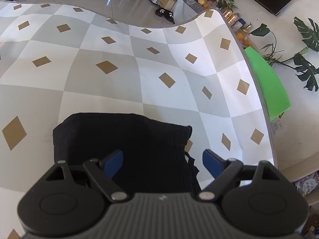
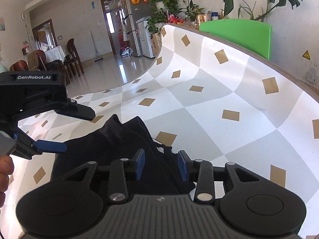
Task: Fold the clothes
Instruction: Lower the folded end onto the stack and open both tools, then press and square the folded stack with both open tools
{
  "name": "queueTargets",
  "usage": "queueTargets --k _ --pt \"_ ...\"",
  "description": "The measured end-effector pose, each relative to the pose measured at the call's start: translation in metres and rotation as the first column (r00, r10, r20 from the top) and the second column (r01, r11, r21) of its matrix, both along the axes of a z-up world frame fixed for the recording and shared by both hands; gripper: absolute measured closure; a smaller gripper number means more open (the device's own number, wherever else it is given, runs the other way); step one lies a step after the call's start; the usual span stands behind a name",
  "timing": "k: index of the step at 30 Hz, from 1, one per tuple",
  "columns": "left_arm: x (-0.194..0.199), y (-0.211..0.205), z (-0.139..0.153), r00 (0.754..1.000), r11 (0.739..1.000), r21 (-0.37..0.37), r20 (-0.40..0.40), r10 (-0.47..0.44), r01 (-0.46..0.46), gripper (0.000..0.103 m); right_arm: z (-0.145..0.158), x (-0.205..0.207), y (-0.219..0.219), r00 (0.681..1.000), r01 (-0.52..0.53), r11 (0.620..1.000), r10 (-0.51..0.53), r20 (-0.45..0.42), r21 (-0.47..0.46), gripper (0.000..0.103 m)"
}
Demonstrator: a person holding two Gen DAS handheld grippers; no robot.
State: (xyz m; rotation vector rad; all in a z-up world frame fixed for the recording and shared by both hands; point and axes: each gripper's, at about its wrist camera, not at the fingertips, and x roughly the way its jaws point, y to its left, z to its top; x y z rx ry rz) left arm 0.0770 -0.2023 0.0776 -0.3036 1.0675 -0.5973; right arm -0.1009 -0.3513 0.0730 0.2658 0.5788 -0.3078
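Left gripper (image 1: 162, 162): jaws wide open above the dark garment (image 1: 123, 149), pads not pressing on it.
Dark garment: folded into a bundle, lying on the checkered table cover (image 1: 111, 45) near its front edge.
Right gripper (image 2: 161, 165): jaws narrowly apart, cloth between the blue pads (image 2: 139, 164), no visible squeeze.
Green board (image 2: 237, 33): standing behind the table's far edge.

Both grippers angled down, jaws apart.
Left gripper (image 1: 162, 164) stands wide, its fingers (image 1: 113, 162) clear of the cloth (image 1: 123, 139). Right gripper (image 2: 161, 166) is parted less, cloth between its fingers. A hand (image 2: 5, 169) grips the left one.
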Motion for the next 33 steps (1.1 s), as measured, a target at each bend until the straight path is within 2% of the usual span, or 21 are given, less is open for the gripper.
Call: queueTargets --k 5,11,13,17,20,28,33 --pt "-0.014 0.018 -0.017 1.0 1.0 0.005 -0.018 0.025 -0.025 0.014 -0.006 0.016 0.005 0.997 -0.067 0.998 0.067 -0.046 -0.003 0.065" --pt "-0.02 0.021 -0.041 0.999 0.995 0.087 -0.024 0.043 -0.04 0.011 -0.031 0.034 0.002 0.991 -0.052 0.998 0.046 -0.126 -0.043 0.064" --pt "-0.02 0.022 -0.053 0.998 0.993 0.108 -0.045 0.051 -0.046 0.007 -0.044 0.04 -0.004 0.986 -0.044 0.999 0.041 -0.16 -0.013 0.062" --pt "-0.023 0.027 -0.072 0.996 0.993 0.102 -0.066 0.061 -0.054 0.004 -0.056 0.04 -0.006 0.988 -0.028 0.999 0.031 -0.152 0.025 0.059" --pt "-0.028 0.026 -0.074 0.998 0.994 0.101 -0.035 0.047 -0.043 0.0 -0.057 0.041 0.0 0.986 -0.042 0.999 0.04 -0.163 -0.011 0.058" --pt "-0.037 0.01 -0.073 0.999 0.979 0.202 0.032 0.008 -0.014 0.0 -0.059 0.04 0.002 0.985 -0.046 0.999 0.045 -0.167 -0.006 0.057" --pt "-0.035 0.019 -0.072 0.999 0.983 0.181 0.024 0.023 -0.027 0.0 -0.059 0.039 0.006 0.983 -0.068 0.998 0.066 -0.172 -0.005 0.056"
